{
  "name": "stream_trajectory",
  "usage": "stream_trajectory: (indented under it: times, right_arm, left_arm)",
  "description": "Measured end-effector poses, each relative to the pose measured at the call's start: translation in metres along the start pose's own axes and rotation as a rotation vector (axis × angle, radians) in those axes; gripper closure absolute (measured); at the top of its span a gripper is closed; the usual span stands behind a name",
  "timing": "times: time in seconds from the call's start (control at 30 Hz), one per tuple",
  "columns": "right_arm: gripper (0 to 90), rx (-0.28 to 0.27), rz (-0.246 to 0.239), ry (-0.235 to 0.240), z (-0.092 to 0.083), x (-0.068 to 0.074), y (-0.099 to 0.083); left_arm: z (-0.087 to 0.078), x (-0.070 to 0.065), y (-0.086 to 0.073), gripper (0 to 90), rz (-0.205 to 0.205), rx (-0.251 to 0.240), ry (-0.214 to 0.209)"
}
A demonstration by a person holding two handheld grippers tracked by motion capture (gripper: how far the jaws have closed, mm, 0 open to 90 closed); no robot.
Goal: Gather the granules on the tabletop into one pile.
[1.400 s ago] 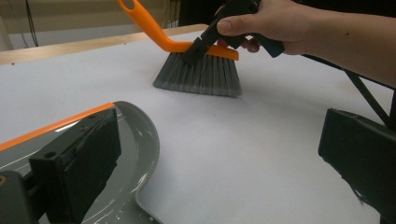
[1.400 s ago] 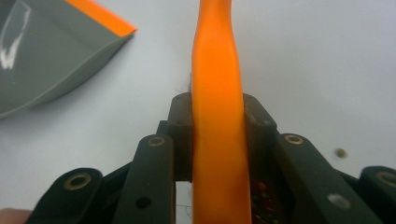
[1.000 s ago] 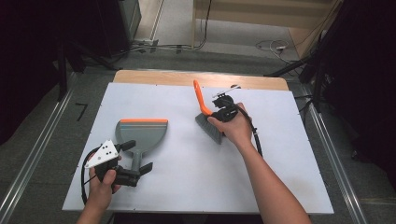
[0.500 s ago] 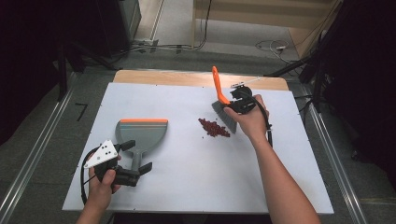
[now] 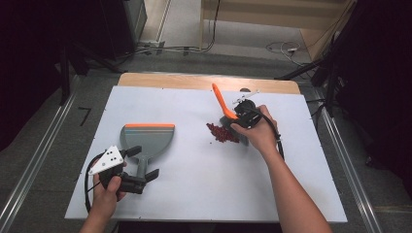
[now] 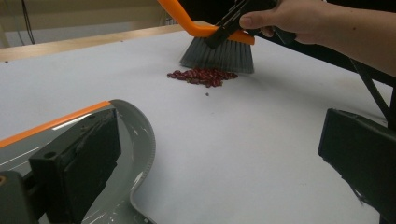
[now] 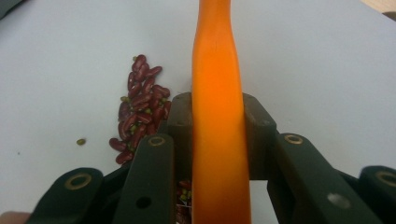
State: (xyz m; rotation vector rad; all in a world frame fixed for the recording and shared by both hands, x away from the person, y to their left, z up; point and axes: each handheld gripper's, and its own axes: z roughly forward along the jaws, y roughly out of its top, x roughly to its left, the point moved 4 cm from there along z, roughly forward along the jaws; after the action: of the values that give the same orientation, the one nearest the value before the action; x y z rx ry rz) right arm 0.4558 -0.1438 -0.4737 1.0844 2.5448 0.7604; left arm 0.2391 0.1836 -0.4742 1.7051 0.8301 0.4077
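Brush (image 5: 228,114): a hand brush with an orange handle and grey bristles, standing right of centre in the high view, just above mid-height, on the white surface (image 5: 194,194). The handle rises toward the upper left of that frame. The right gripper (image 5: 245,118) is clamped on the handle; in the right gripper view the orange handle (image 7: 218,140) runs up the middle of the frame with a black jaw pressed against each side.

Beans (image 5: 221,132): a small heap of dark red beans lies on the surface immediately left of the bristles, touching or almost touching them (a few small green ones are mixed in, as the right gripper view shows (image 7: 137,116)). In the left gripper view the heap (image 6: 203,76) sits in the upper centre of the frame, directly in front of the grey bristles (image 6: 219,55), with one stray piece a little nearer the camera.

Dustpan (image 5: 147,138): grey with an orange front edge, lying flat in the left half of the high view, well apart from the beans. Its handle points toward the lower edge of the frame.

Left gripper (image 5: 141,162): held at lower left of the high view, its jaws standing apart on either side of the dustpan handle. In the left gripper view the two jaws are wide apart, the left one over the dustpan (image 6: 126,140).
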Motion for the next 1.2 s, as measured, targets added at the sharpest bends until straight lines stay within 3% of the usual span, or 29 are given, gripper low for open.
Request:
stream_trajectory:
  times: [0.17,0.37,0.5,0.63,0.87,1.2]
  right_arm:
    - [68.6,-0.039,0.02,-0.021,-0.009,-0.003,0.001]
    - [68.6,-0.039,0.118,-0.134,-0.011,-0.009,-0.008]
    - [68.7,-0.024,0.184,-0.144,-0.004,-0.002,-0.015]
    - [68.7,-0.043,0.222,-0.14,-0.001,0.006,-0.012]
    - [68.8,-0.054,0.2,-0.134,0.002,0.016,-0.006]
    - [68.7,-0.09,0.198,-0.137,-0.017,0.005,-0.01]
  left_arm:
    - [-0.001,-0.001,0.001,0.0,0.001,-0.004,-0.001]
    - [0.0,-0.001,0.001,0.0,0.001,-0.006,-0.001]
    - [0.001,-0.001,0.001,0.0,0.004,-0.002,0.001]
    - [0.001,-0.002,0.001,0.0,0.005,0.0,0.0]
    - [0.0,-0.001,0.001,0.0,0.001,-0.005,-0.001]
    - [0.002,-0.001,0.0,0.0,0.005,0.004,0.001]
